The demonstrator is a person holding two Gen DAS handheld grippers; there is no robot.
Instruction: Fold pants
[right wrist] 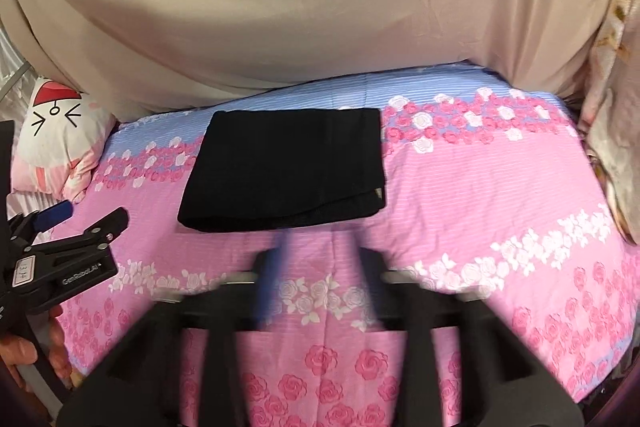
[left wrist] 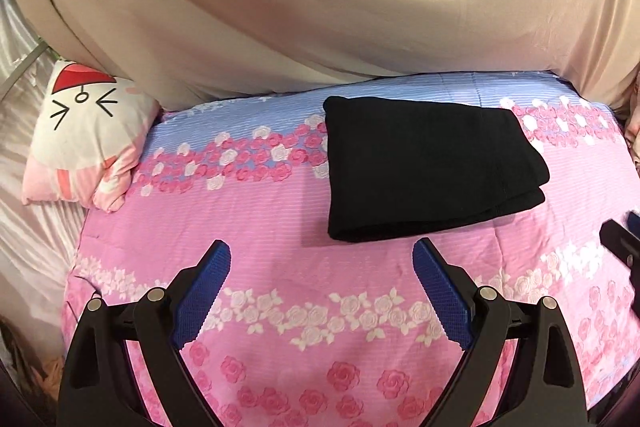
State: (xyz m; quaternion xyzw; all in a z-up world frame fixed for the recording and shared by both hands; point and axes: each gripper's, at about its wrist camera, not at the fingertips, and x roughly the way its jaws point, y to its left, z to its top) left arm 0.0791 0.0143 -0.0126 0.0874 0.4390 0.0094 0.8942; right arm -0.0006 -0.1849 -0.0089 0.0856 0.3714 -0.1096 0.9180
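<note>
The left gripper (left wrist: pixel 322 259), black-armed with blue ribbed pads, stands wide and empty at the lower middle of its frame. The right gripper (right wrist: pixel 320 251), blurred, has its jaws spread with nothing between them. The folded black fabric pants (left wrist: pixel 428 167) lie centre-right on the pink rose-printed bedspread (left wrist: pixel 260 227), apart from both grippers.

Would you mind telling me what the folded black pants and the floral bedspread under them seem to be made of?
The pants look like a soft, matte knit, perhaps cotton jersey: no sheen, thick rounded fold edges, a stitched hem. The bedspread looks like thin printed woven cotton or a blend: a flat rose print, fine stripes, slight wrinkles, faint sheen. The exact fibre of either is not discernible.
</note>
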